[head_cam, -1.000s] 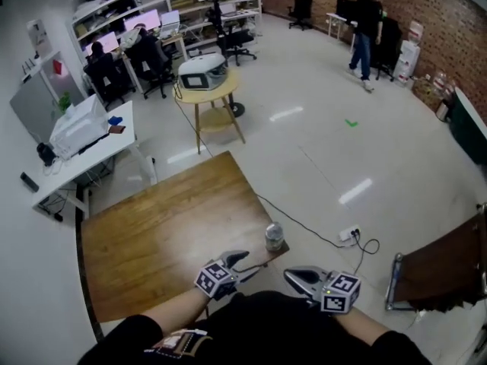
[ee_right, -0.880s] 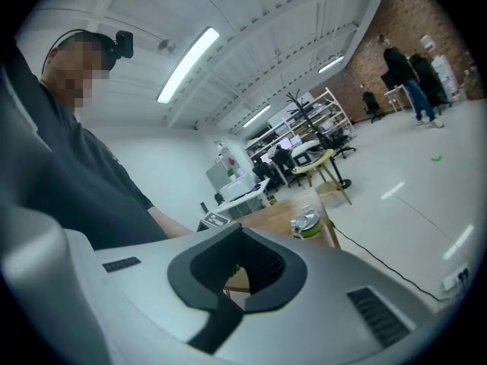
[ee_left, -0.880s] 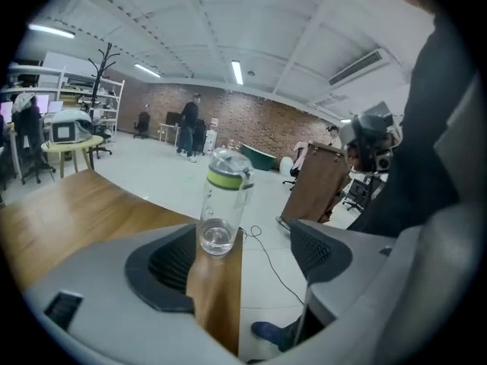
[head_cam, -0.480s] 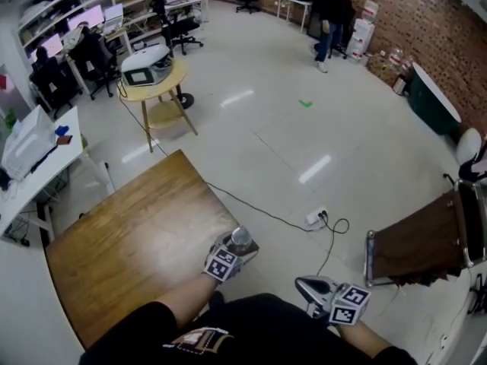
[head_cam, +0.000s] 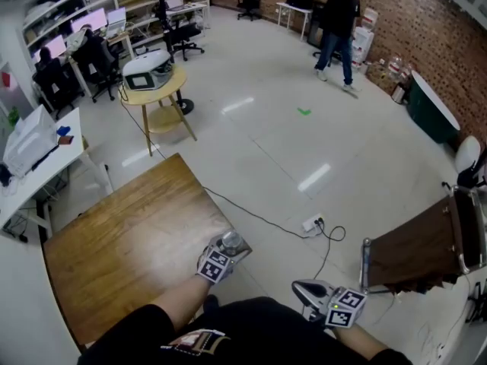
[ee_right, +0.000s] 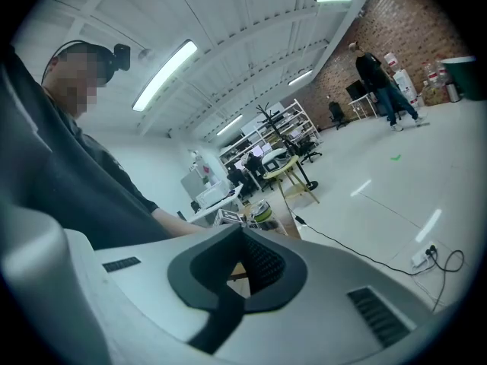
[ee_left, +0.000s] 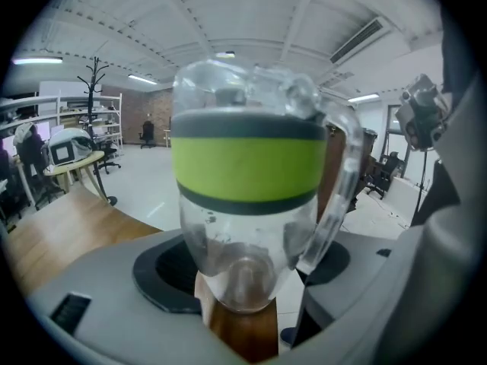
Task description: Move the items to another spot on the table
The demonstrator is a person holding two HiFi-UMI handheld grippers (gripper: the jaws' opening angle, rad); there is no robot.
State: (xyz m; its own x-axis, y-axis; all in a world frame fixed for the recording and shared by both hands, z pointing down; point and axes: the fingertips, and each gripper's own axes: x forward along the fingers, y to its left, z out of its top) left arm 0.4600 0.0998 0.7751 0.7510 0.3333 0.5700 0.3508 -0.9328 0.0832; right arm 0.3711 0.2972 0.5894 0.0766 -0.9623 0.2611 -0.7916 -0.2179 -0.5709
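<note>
One clear bottle (head_cam: 231, 241) with a yellow-green band around its body stands upright on the near right corner of the wooden table (head_cam: 129, 242), very close to the edge. The left gripper (head_cam: 227, 251) reaches over this corner, and its marker cube sits just behind the bottle in the head view. In the left gripper view the bottle (ee_left: 247, 173) fills the middle of the picture. Its narrow bottom rests on the wood between the two dark pads (ee_left: 163, 276). The jaws are closing with the bottle between them, but a little space shows on each side of its lower part, so the pads do not press on it. A clear curved part, like a handle, runs down the right side of the bottle. The right gripper (head_cam: 300, 289) hangs off the table, low at the person's right side above the pale floor and well apart from the bottle. In the right gripper view its jaws stand together at the tips and nothing is between them. Far behind them the bottle (ee_right: 262, 213) shows small beside the marker cube of the other gripper. On the floor beyond the table corner a black cable runs to a white power strip (head_cam: 312, 224). Farther away stands a small round table (head_cam: 152, 78) that carries a white device, and a person (head_cam: 336, 23) walks near the brick wall.
</note>
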